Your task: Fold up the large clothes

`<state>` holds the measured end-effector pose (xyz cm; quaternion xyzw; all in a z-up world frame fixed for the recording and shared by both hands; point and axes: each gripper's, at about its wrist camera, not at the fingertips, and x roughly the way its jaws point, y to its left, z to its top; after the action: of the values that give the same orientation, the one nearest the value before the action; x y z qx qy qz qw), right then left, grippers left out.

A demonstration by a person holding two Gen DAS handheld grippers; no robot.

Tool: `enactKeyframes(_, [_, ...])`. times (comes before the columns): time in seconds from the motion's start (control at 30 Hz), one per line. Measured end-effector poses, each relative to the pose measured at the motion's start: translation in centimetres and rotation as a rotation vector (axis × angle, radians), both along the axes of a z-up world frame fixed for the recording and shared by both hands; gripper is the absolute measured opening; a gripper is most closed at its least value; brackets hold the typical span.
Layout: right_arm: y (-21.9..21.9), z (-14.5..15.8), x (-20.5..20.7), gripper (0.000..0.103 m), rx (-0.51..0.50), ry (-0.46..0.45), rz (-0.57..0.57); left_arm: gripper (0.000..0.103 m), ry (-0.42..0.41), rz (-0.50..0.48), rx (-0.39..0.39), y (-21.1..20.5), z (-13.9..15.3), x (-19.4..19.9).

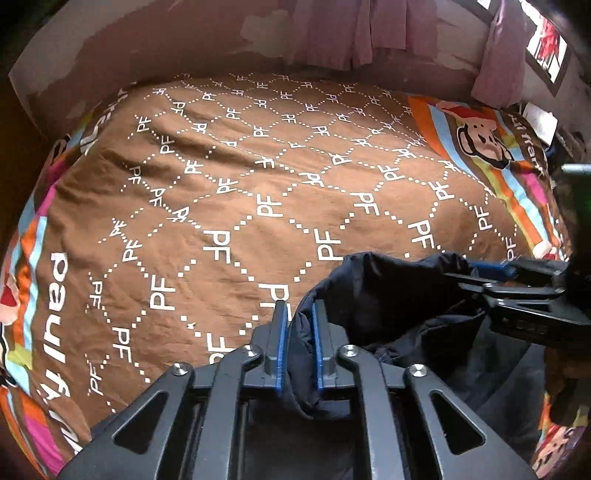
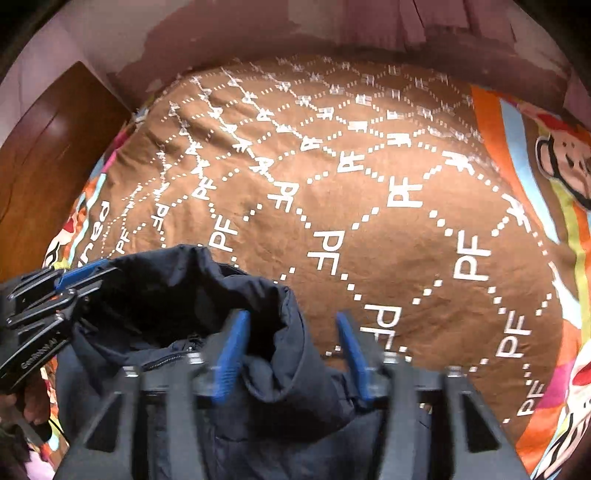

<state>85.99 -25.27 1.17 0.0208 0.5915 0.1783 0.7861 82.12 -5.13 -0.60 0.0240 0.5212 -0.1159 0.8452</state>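
Note:
A dark navy padded jacket (image 1: 399, 295) hangs over the near edge of the bed; it also shows in the right wrist view (image 2: 207, 295). My left gripper (image 1: 300, 314) is shut on a fold of the jacket's edge, held above the bed. It appears at the left of the right wrist view (image 2: 79, 275). My right gripper (image 2: 291, 325) is open, its blue pads (image 2: 236, 339) on either side of a bunched edge of the jacket. It appears at the right of the left wrist view (image 1: 487, 273), with fabric around its fingers.
The bed is covered by a brown quilt (image 1: 258, 166) with white "PF" lettering and colourful monkey borders (image 1: 480, 136). A pink wall and curtains (image 1: 332, 33) stand behind. A wooden door (image 2: 48, 155) is at the left.

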Motion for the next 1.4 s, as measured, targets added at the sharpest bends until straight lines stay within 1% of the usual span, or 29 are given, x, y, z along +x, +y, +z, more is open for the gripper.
enactKeyframes(0.03, [0.0,0.1,-0.1,0.011,-0.001,-0.002,-0.011,0.005,-0.004,-0.001,0.0,0.0,0.1,-0.1])
enactKeyframes(0.07, [0.0,0.3,-0.3,0.011,0.004,-0.013,-0.018,0.004,-0.021,-0.007,0.006,0.0,0.4,-0.4])
enactKeyframes(0.13, [-0.5,1.6,-1.5,0.008,0.049,-0.066,0.001,0.003,-0.059,-0.036,0.004,0.3,1.1,-1.4])
enactKeyframes(0.2, [-1.2,2.8,-3.2,0.008,0.093,-0.103,0.034,0.003,-0.075,-0.066,-0.034,1.4,1.9,-2.5])
enactKeyframes(0.27, [-2.0,3.7,-4.9,0.007,0.102,-0.127,0.073,0.003,-0.072,-0.092,-0.074,2.8,2.4,-3.6])
enactKeyframes(0.37, [-2.8,4.1,-7.3,0.007,0.065,-0.116,0.119,0.003,-0.031,-0.127,-0.119,4.2,2.5,-5.2])
enactKeyframes(0.43, [-2.4,3.7,-9.0,0.007,0.034,-0.087,0.15,0.003,-0.004,-0.169,-0.098,3.9,2.1,-6.4])
enactKeyframes(0.5, [-1.6,3.1,-10.6,0.007,-0.025,-0.076,0.199,0.003,0.028,-0.227,-0.045,3.0,1.3,-7.9])
enactKeyframes(0.57, [-1.0,2.4,-11.7,0.007,-0.066,-0.071,0.234,0.003,0.096,-0.259,-0.021,2.5,-0.2,-8.9])
enactKeyframes(0.63, [-1.0,1.0,-12.5,0.007,-0.072,-0.034,0.241,0.003,0.191,-0.287,-0.004,2.2,-2.7,-9.6])
enactKeyframes(0.7, [-1.0,-0.5,-13.0,0.007,-0.086,-0.005,0.239,0.003,0.236,-0.295,0.011,2.2,-4.4,-9.9])
enactKeyframes(0.8, [-0.6,-2.3,-13.4,0.007,-0.113,0.006,0.241,0.003,0.254,-0.277,0.042,1.2,-6.1,-9.6])
enactKeyframes(0.9, [-0.6,-3.1,-13.0,0.007,-0.108,0.019,0.23,0.003,0.271,-0.265,0.078,0.4,-7.3,-9.4])
enactKeyframes(0.93, [-0.8,-3.0,-13.0,0.007,-0.101,0.019,0.226,0.003,0.268,-0.265,0.083,0.3,-7.3,-9.4])
enactKeyframes(1.0, [-1.1,-2.1,-13.1,0.008,-0.087,0.02,0.232,0.003,0.242,-0.259,0.058,0.5,-6.3,-9.8])
enactKeyframes(1.03, [-1.3,-1.5,-13.1,0.011,-0.082,0.025,0.247,0.003,0.231,-0.252,0.033,0.9,-5.7,-10.0])
enactKeyframes(1.07, [-1.3,-1.1,-13.2,0.015,-0.08,0.031,0.259,0.004,0.222,-0.239,-0.018,1.7,-4.8,-10.4])
enactKeyframes(1.1, [-1.6,-0.4,-13.3,0.029,-0.07,0.044,0.277,0.005,0.208,-0.227,-0.059,2.3,-4.0,-10.8])
enactKeyframes(1.13, [-1.9,0.2,-13.4,0.043,-0.055,0.047,0.284,0.009,0.191,-0.223,-0.086,2.8,-3.3,-11.1])
enactKeyframes(1.17, [-2.1,0.9,-13.5,0.047,-0.04,0.045,0.29,0.019,0.164,-0.221,-0.103,3.2,-2.3,-11.4])
enactKeyframes(1.2, [-2.2,1.5,-13.7,0.048,-0.027,0.042,0.295,0.027,0.137,-0.219,-0.102,3.5,-1.5,-11.6])
enactKeyframes(1.23, [-2.5,2.5,-13.6,0.048,-0.005,0.034,0.297,0.04,0.103,-0.214,-0.096,3.7,-0.7,-11.9])
enactKeyframes(1.27, [-2.7,3.3,-13.5,0.048,0.018,0.021,0.285,0.044,0.053,-0.208,-0.093,3.7,0.4,-12.0])
enactKeyframes(1.3, [-2.9,4.1,-13.2,0.048,0.053,0.005,0.265,0.044,0.021,-0.206,-0.105,3.7,1.3,-11.7])
enactKeyframes(1.33, [-3.1,4.8,-12.8,0.048,0.089,-0.019,0.236,0.044,-0.003,-0.204,-0.14,3.6,2.2,-11.3])
enactKeyframes(1.4, [-3.4,5.7,-11.6,0.048,0.154,-0.06,0.163,0.044,-0.011,-0.183,-0.19,3.6,2.8,-10.1])
